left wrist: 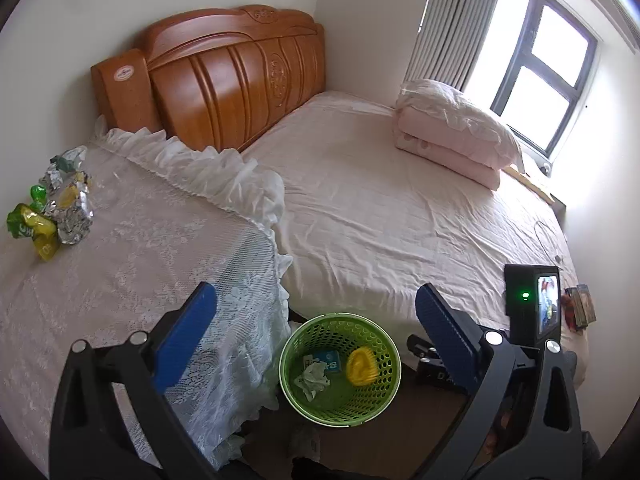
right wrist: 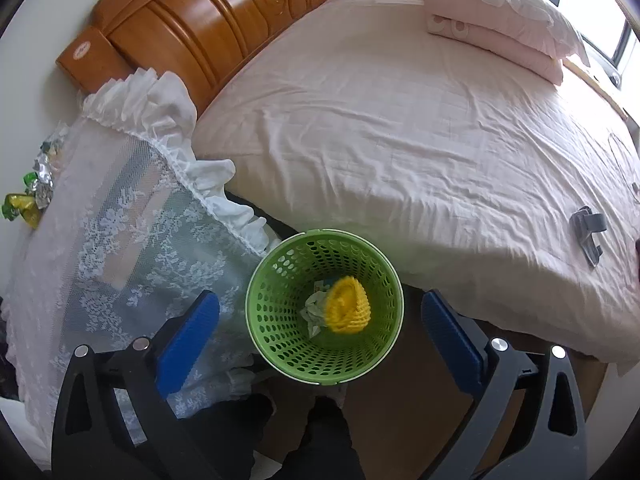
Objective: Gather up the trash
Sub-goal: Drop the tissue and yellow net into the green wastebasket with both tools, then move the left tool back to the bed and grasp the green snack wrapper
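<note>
A green perforated bin (left wrist: 340, 368) stands on the floor between the lace-covered table (left wrist: 132, 264) and the bed (left wrist: 400, 208). It holds a yellow foam net (left wrist: 362, 366), crumpled white paper (left wrist: 312, 378) and a small blue-white wrapper (left wrist: 327, 360). The bin also shows in the right wrist view (right wrist: 324, 308), with the yellow net (right wrist: 347, 310) inside. Crumpled green, yellow and foil wrappers (left wrist: 56, 204) lie at the table's far left; they also show in the right wrist view (right wrist: 32, 188). My left gripper (left wrist: 316, 332) is open and empty above the bin. My right gripper (right wrist: 320, 336) is open and empty over the bin.
A wooden headboard (left wrist: 224, 80) stands at the back. Folded pink bedding with a pillow (left wrist: 452, 132) lies by the window. A grey clip-like object (right wrist: 588, 232) lies on the bed's right side. A black device with a screen (left wrist: 532, 300) is at the right.
</note>
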